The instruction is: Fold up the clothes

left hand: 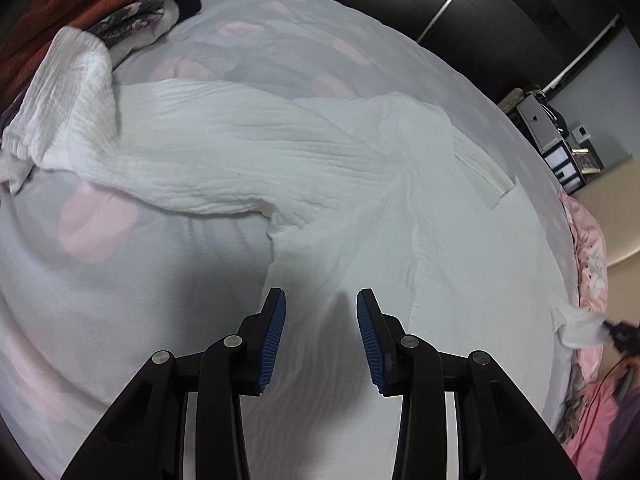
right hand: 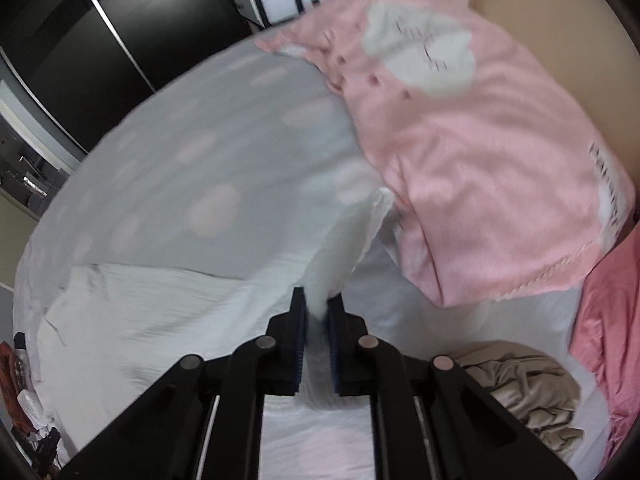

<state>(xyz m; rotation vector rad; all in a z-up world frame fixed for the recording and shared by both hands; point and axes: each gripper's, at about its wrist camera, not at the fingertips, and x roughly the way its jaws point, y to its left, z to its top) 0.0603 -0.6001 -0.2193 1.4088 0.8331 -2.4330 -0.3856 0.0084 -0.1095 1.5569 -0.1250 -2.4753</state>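
Note:
A white crinkled garment point(left hand: 280, 152) lies spread across the bed, one long sleeve reaching to the upper left. My left gripper point(left hand: 321, 300) hovers open just above the garment's near part, with nothing between its blue pads point(left hand: 272, 340). In the right wrist view my right gripper point(right hand: 317, 304) is shut on a bunched end of the same white garment point(right hand: 344, 248), which rises in a fold ahead of the fingers. In the left wrist view, the right gripper point(left hand: 618, 330) shows at the far right edge, pulling a corner of the cloth taut.
The bed has a grey sheet with pale pink spots point(left hand: 104, 288). A pile of red and patterned clothes point(left hand: 80, 4) sits at the upper left. A pink blanket point(right hand: 480, 140) and a beige garment point(right hand: 524, 396) lie to the right. A dark wardrobe point(left hand: 460, 4) stands behind.

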